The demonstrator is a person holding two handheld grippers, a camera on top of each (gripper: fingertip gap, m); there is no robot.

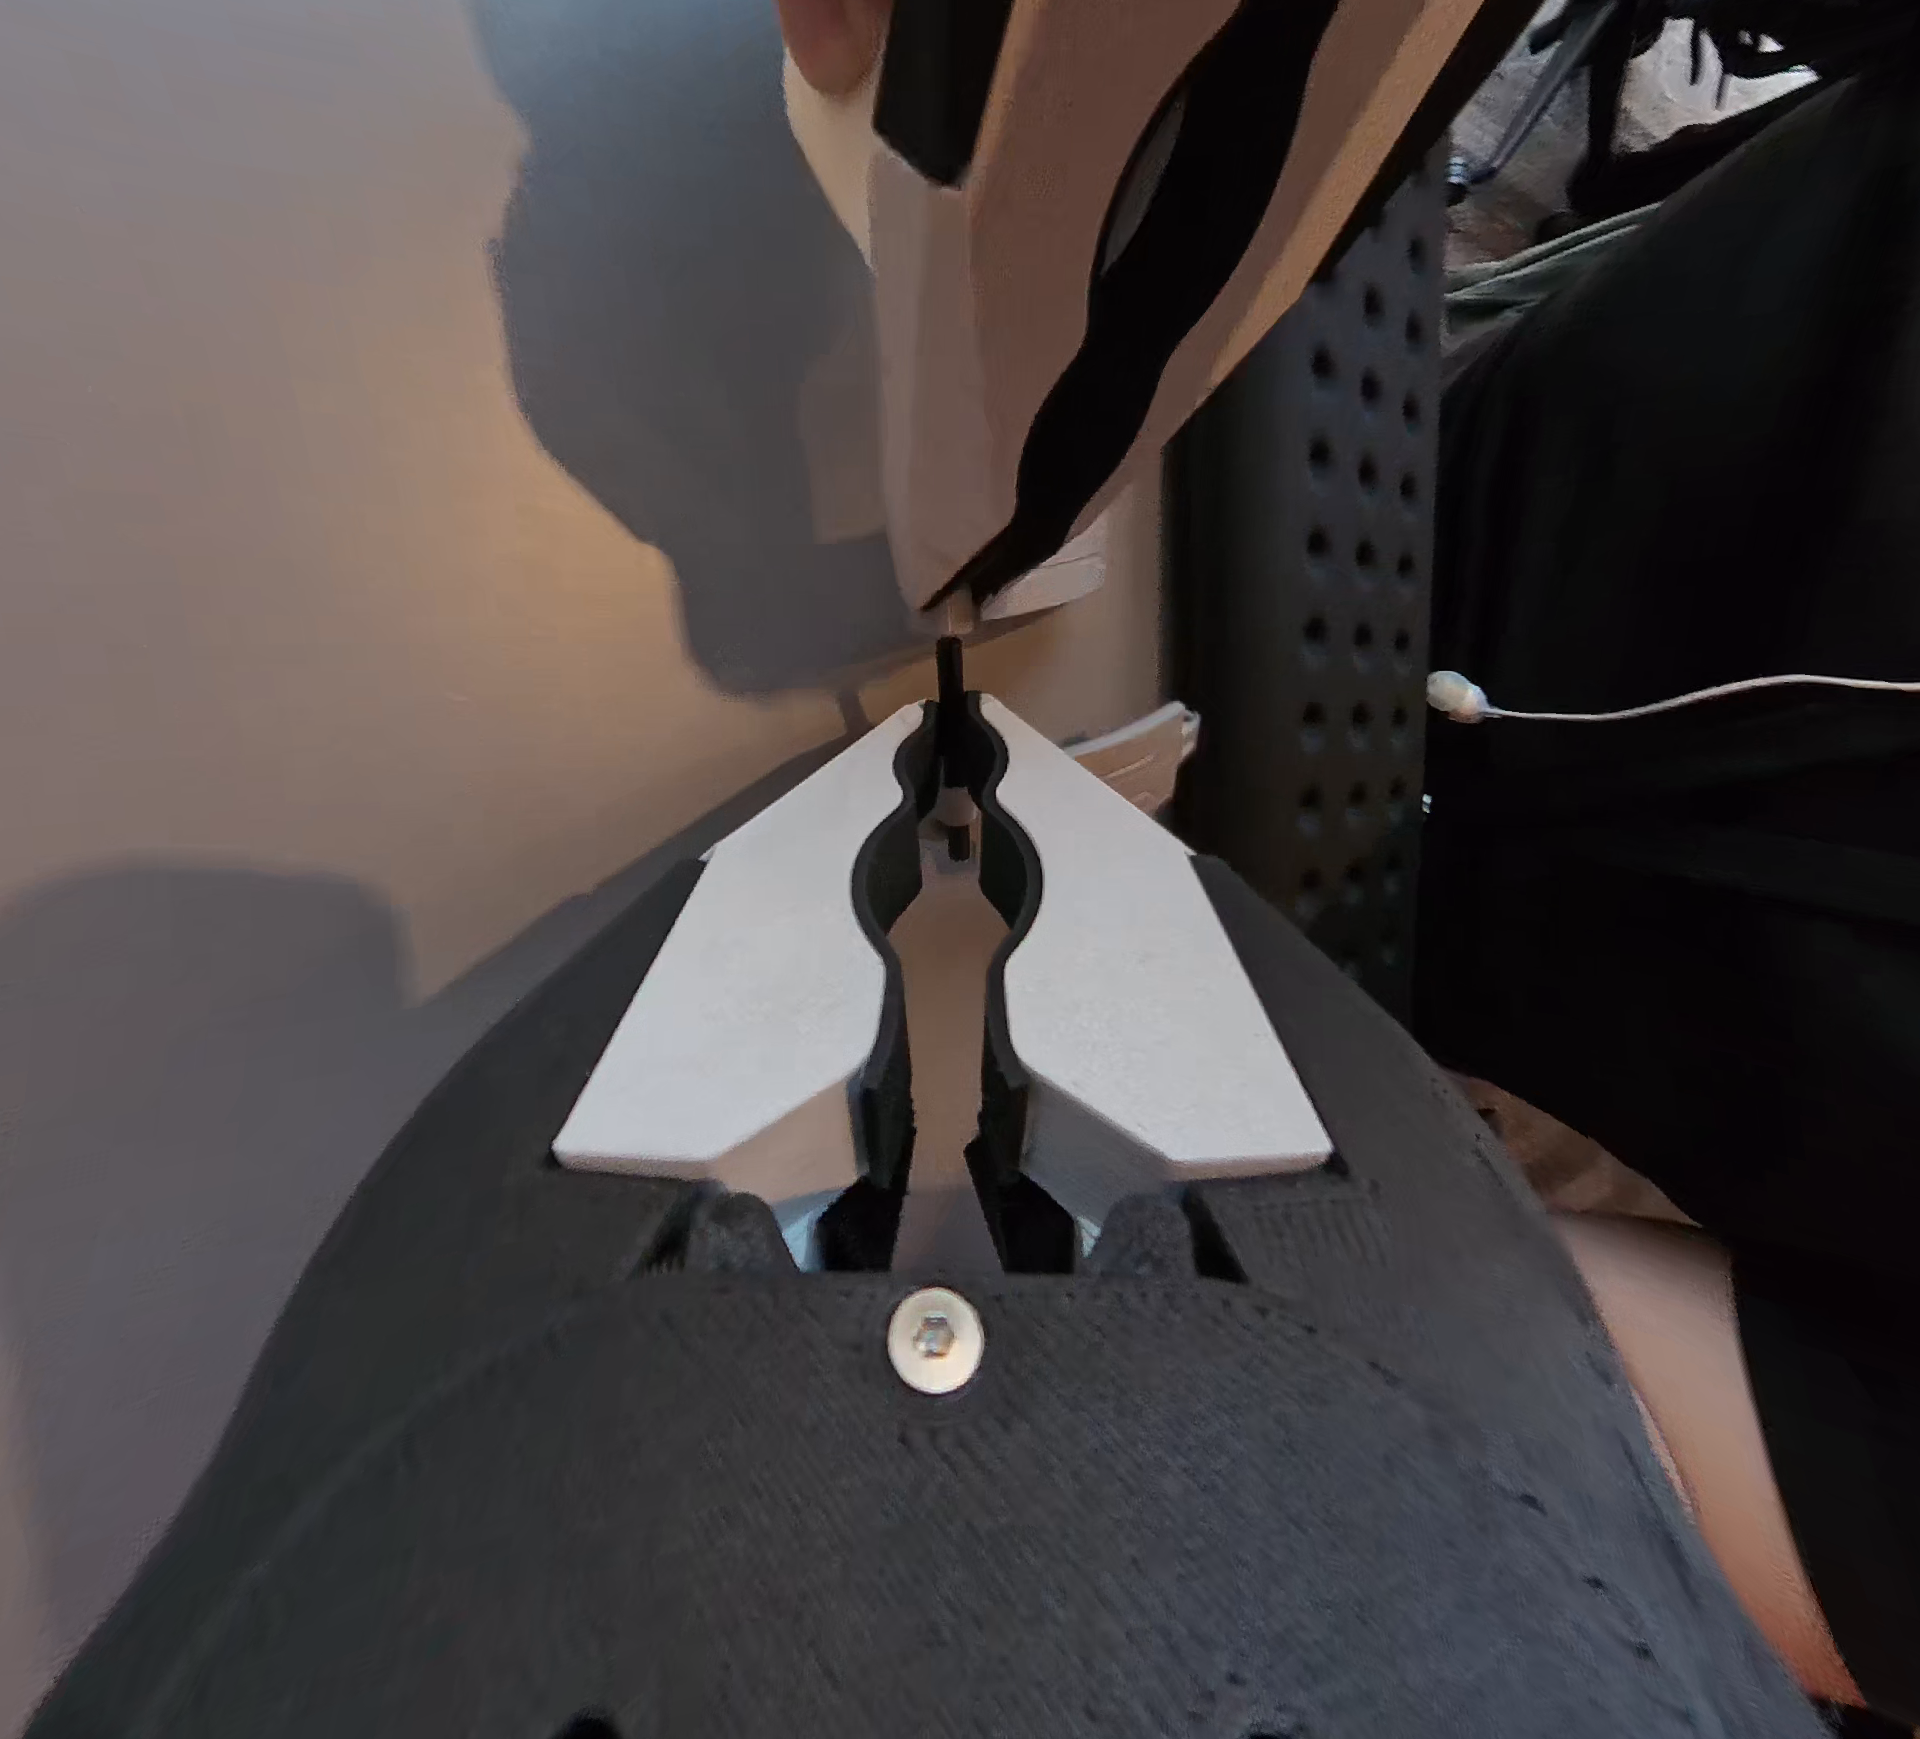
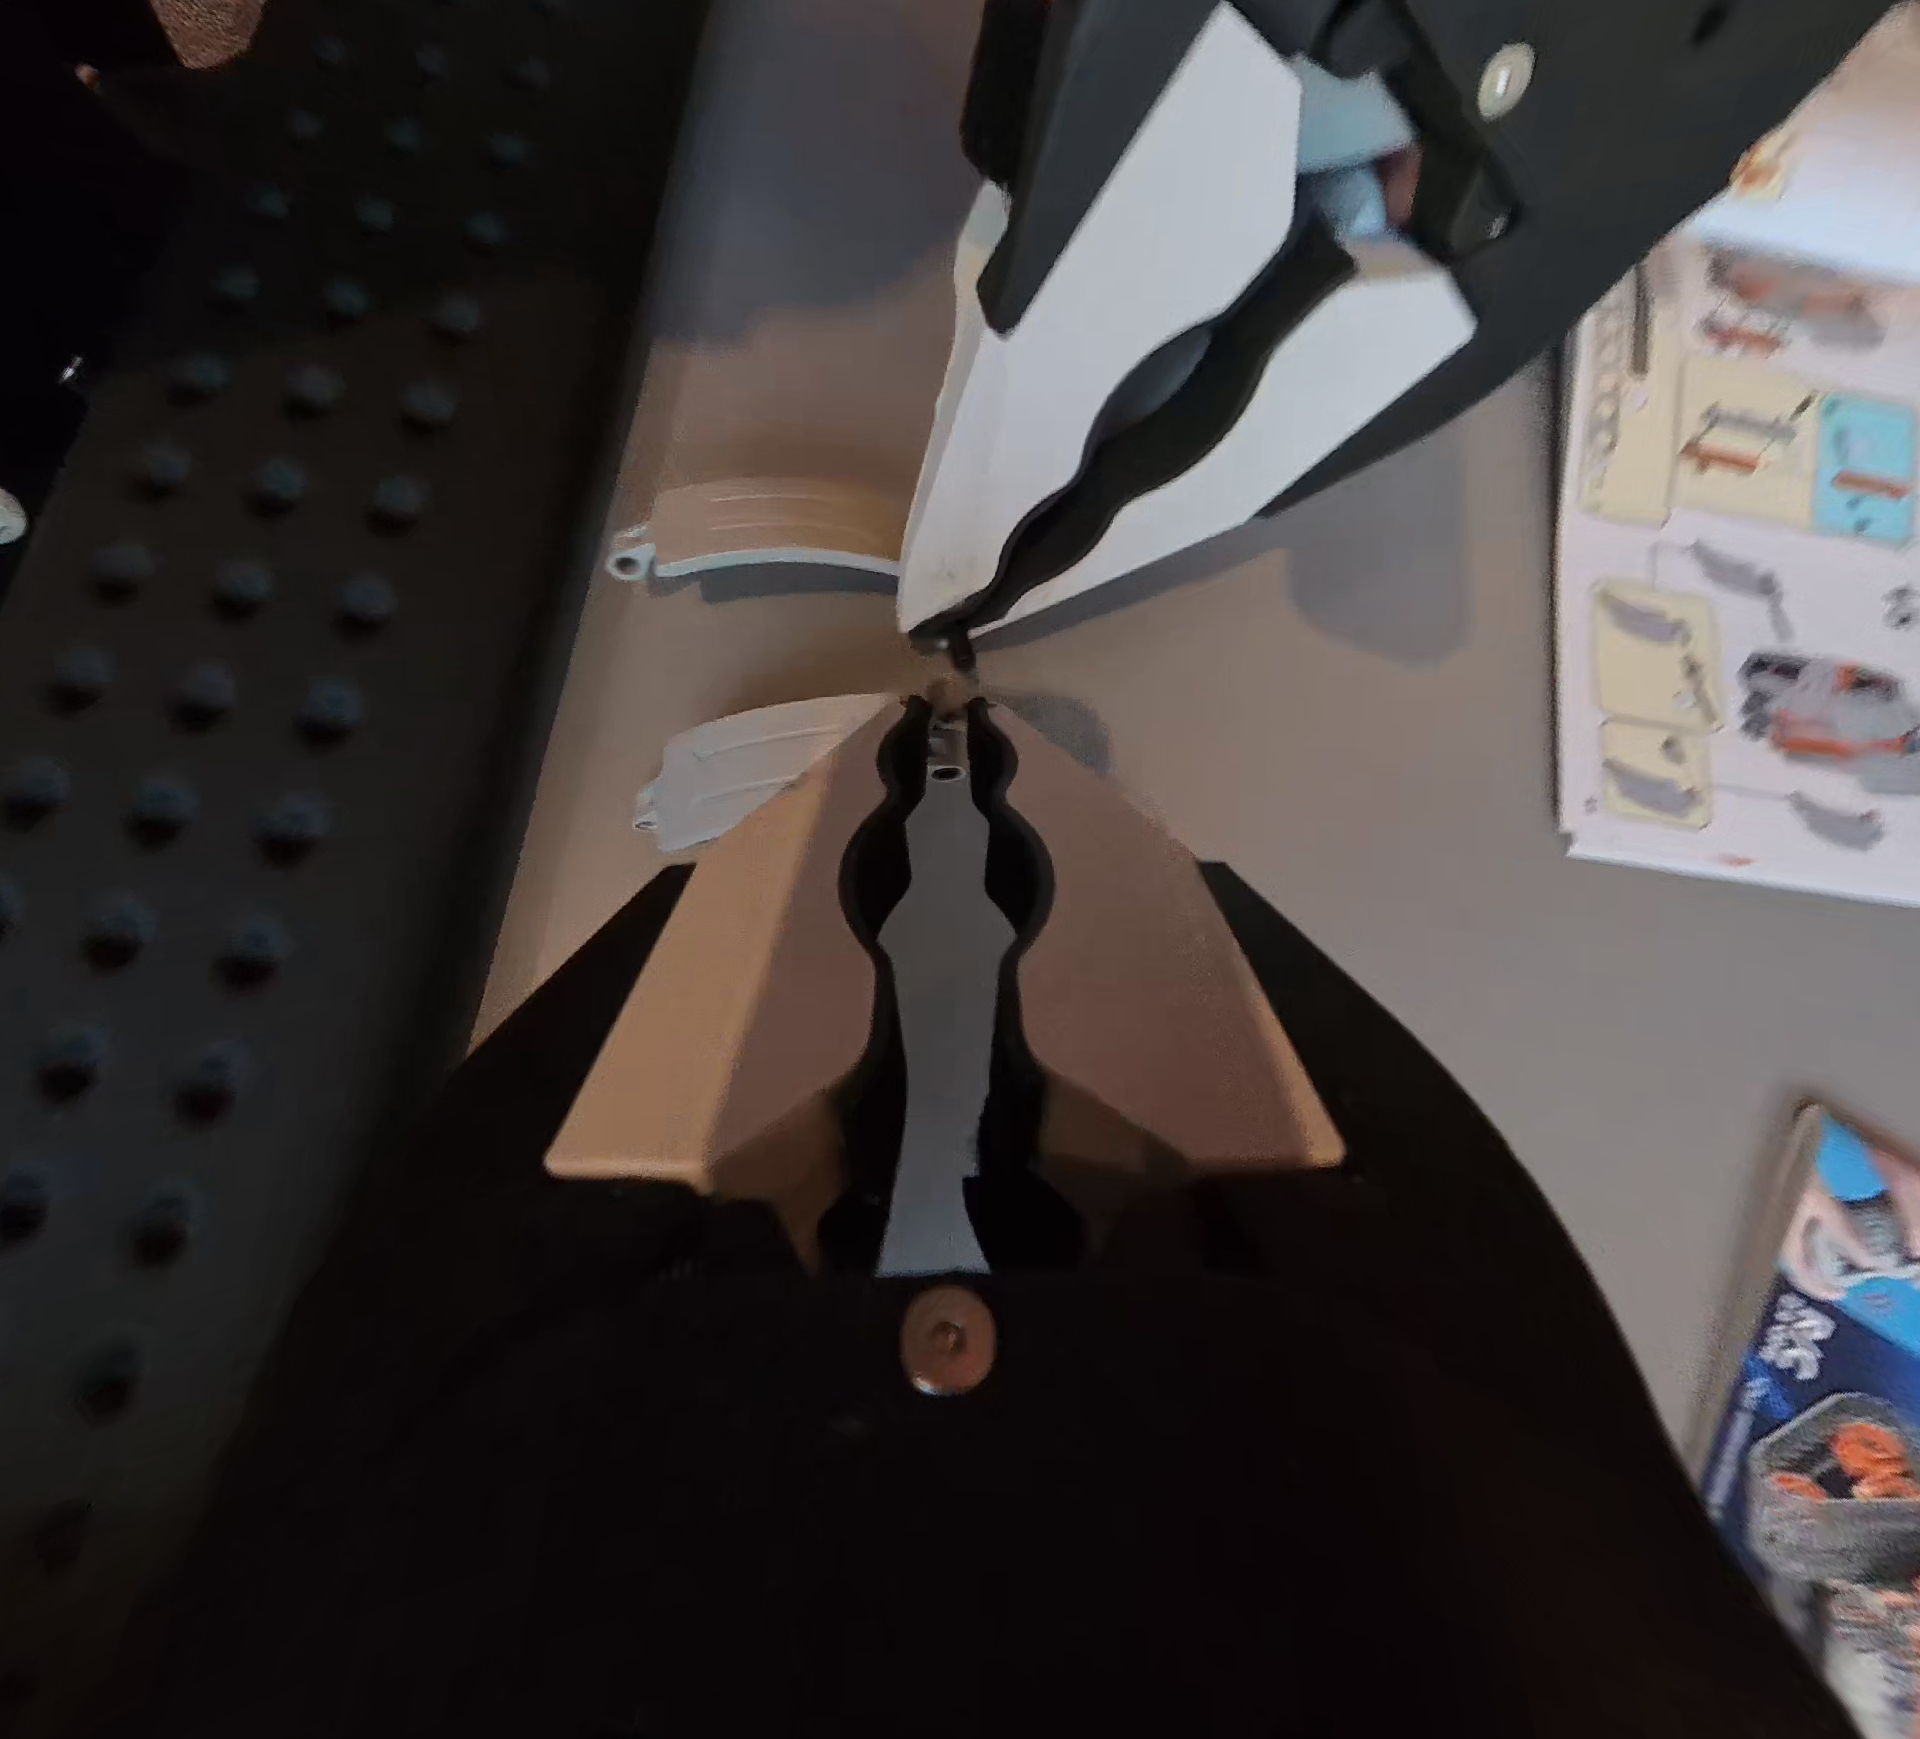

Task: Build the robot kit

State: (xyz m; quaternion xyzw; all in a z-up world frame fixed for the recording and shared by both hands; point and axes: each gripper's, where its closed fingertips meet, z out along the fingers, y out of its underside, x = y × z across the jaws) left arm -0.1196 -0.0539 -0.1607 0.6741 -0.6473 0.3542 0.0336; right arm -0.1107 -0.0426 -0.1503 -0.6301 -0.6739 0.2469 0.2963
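Note:
My left gripper (image 1: 948, 713) is shut on a small black pin (image 1: 948, 676) that sticks out past its tips. My right gripper (image 1: 951, 603) comes down from above, tip to tip with it, shut on a small pale connector piece (image 1: 962, 617). In the right wrist view my right gripper (image 2: 943, 707) pinches that small grey connector (image 2: 943, 767), which has a round hole. The left gripper (image 2: 940, 631) reaches in from the upper right with the black pin (image 2: 961, 647). The pin and the connector meet or nearly touch above the table (image 2: 1299, 754); I cannot tell which.
Two curved grey panel pieces (image 2: 748, 546) (image 2: 727, 764) lie on the table under the tips. A black panel with rows of holes (image 2: 260, 546) stands along the left. A printed building booklet (image 2: 1745, 546) and a toy box (image 2: 1818, 1377) lie at right. A white cable (image 1: 1662, 697) crosses dark fabric. The grippers are tip to tip, or close to it.

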